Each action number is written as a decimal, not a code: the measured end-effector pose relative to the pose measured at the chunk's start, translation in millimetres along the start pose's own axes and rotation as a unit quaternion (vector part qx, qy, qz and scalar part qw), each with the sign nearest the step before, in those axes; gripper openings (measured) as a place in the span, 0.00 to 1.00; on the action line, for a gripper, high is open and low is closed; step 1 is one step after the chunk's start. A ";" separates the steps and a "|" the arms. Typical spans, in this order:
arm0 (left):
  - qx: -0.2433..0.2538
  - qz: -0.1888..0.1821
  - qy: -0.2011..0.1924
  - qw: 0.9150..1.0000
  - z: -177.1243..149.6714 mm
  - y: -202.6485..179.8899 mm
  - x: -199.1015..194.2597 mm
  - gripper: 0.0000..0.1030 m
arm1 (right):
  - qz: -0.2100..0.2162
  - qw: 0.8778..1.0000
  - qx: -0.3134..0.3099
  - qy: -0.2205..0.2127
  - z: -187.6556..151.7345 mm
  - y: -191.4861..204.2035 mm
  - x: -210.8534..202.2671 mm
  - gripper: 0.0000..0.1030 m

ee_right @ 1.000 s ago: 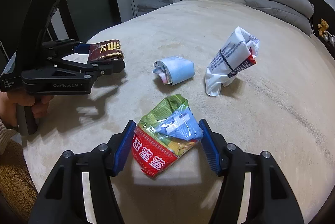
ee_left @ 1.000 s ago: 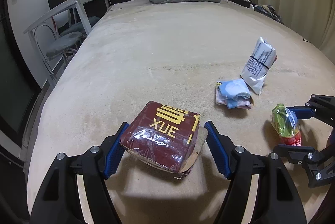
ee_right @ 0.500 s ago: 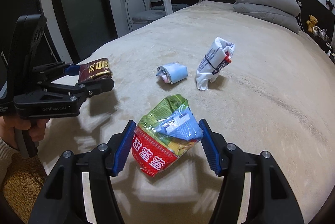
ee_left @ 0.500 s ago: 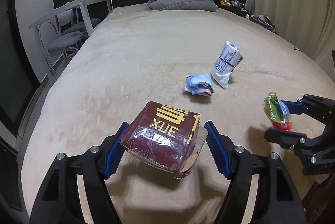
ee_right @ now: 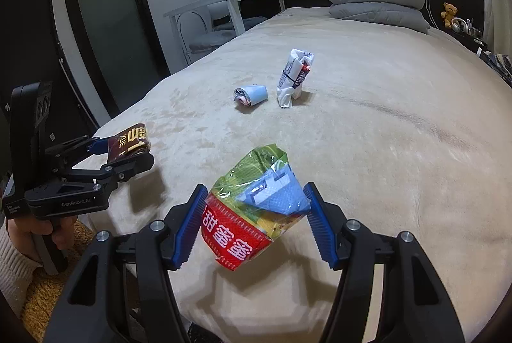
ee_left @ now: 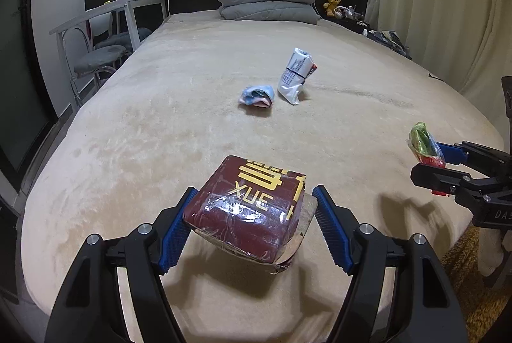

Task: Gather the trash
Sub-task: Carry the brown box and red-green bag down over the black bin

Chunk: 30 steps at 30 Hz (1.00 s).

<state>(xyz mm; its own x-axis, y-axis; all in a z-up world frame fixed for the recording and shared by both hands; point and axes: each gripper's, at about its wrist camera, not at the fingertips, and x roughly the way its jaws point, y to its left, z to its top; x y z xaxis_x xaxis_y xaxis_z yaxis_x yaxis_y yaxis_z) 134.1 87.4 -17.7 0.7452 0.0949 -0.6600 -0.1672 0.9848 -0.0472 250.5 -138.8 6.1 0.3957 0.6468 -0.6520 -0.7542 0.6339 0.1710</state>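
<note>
My left gripper [ee_left: 252, 226] is shut on a dark red packet with yellow "XUE" lettering [ee_left: 249, 205], held above the foot of the beige bed [ee_left: 192, 93]. The right gripper [ee_right: 254, 219] is shut on a crumpled green, blue and red snack bag [ee_right: 252, 215]. Each gripper shows in the other's view: the left gripper [ee_right: 128, 151] with its red packet [ee_right: 129, 142], the right gripper [ee_left: 428, 157] with its snack bag [ee_left: 424, 144]. Mid-bed lie a rolled blue wrapper [ee_left: 257, 95] [ee_right: 252, 94] and a white crumpled bag bound with a band [ee_left: 296, 75] [ee_right: 294, 77].
Grey pillows [ee_left: 267, 3] are stacked at the headboard, with a teddy bear [ee_left: 331, 3] beside them. A white table [ee_left: 108, 10] and chairs [ee_left: 96, 61] stand left of the bed, curtains [ee_left: 441, 6] on the right. A hand [ee_right: 41, 231] holds the left gripper over a yellow rug [ee_right: 44, 288].
Both grippers have pulled back from the middle of the bed toward its foot, each keeping its packet. The blue wrapper and white bag now look farther away.
</note>
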 end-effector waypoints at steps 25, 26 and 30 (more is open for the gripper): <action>0.019 -0.071 -0.001 0.997 -100.9 -86.4 -85.5 0.69 | 0.039 0.997 0.059 0.011 -120.2 33.0 -116.1 0.60; 0.013 -0.077 0.000 0.997 -104.0 -86.8 -88.5 0.69 | 0.045 0.997 0.063 0.014 -124.5 34.4 -118.7 0.60; -0.004 -0.102 0.012 0.995 -115.0 -91.8 -96.9 0.69 | 0.044 0.996 0.067 0.027 -139.3 42.7 -122.6 0.60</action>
<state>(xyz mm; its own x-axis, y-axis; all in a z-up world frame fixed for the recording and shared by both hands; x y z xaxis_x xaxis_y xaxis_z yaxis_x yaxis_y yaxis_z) 3.0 -29.0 -35.7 0.7484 -0.1106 -0.6540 -0.0195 0.9819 -0.1883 96.8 -250.1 -9.6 0.2991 0.6813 -0.6681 -0.7069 0.6285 0.3244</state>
